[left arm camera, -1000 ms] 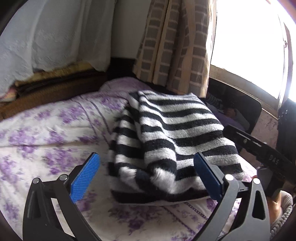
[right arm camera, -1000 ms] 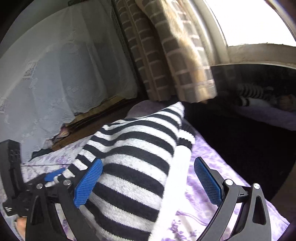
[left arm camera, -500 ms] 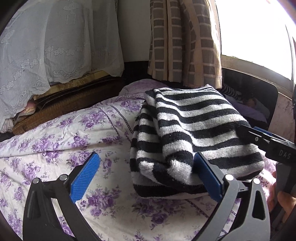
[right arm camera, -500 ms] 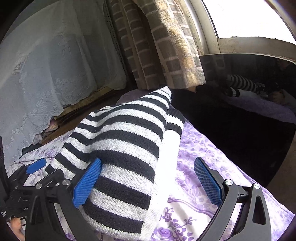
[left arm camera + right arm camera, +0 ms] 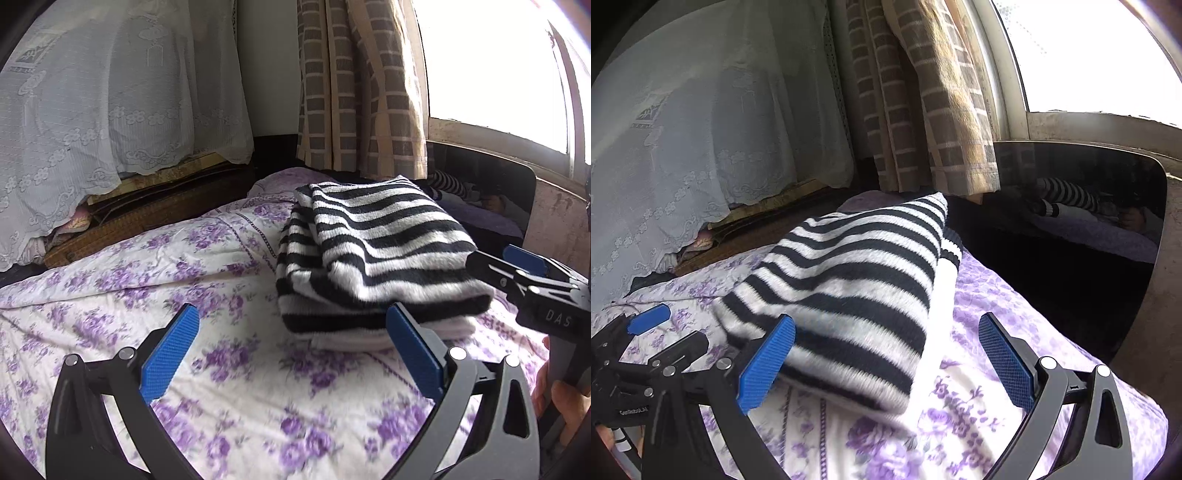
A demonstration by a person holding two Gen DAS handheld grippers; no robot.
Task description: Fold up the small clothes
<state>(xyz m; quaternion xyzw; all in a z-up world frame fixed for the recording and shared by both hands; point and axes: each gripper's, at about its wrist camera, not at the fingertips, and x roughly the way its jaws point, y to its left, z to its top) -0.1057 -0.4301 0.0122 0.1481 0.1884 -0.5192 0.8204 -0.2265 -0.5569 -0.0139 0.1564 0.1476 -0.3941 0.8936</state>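
A black-and-white striped knit garment [image 5: 373, 254] lies folded in a thick stack on the purple-flowered bedsheet [image 5: 192, 280]. It also shows in the right wrist view [image 5: 857, 295]. My left gripper [image 5: 291, 350] is open and empty, just short of the garment's near edge, its right pad beside the front corner. My right gripper [image 5: 886, 358] is open and empty, with the garment's near corner between its blue pads. The right gripper also shows at the right edge of the left wrist view [image 5: 532, 284], beside the garment.
A white lace cloth [image 5: 110, 92] covers furniture at the back left. A checked curtain [image 5: 362, 85] hangs by a bright window [image 5: 495, 66]. A dark glossy panel [image 5: 1078, 229] stands past the bed's right edge and reflects the garment.
Both grippers have drawn back from the folded garment, which now lies farther ahead on the sheet. Both stayed open. The left view has shifted left, showing more bedsheet.
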